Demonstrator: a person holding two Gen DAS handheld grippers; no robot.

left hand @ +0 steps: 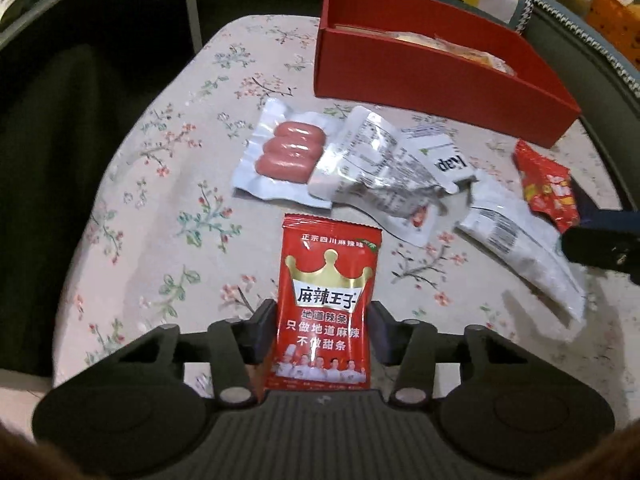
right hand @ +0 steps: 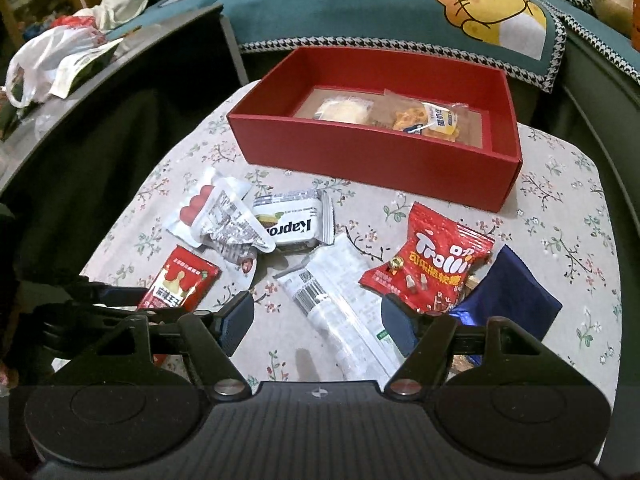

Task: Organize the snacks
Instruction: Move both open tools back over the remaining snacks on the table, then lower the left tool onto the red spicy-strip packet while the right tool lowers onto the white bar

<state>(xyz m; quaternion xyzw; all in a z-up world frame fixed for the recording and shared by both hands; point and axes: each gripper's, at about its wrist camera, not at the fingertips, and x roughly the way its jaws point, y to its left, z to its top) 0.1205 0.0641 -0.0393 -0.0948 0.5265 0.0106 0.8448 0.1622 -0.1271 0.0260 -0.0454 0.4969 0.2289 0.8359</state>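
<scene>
Snacks, two wrapped packets (right hand: 404,114) inside red box (right hand: 360,152), floral table (right hand: 560,240)

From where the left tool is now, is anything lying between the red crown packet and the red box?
Yes. The sausage pack and the crumpled silver wrappers lie on the table between the crown packet, clamped in the left tool, and the red box.

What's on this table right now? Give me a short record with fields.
surface: floral tablecloth
container: red box, two wrapped snacks inside
left gripper: closed on red spicy-strip packet
right gripper: open, around long white packet, not gripping
loose snacks: sausage pack, Kapro wafer, Trolli bag, dark blue packet
</scene>
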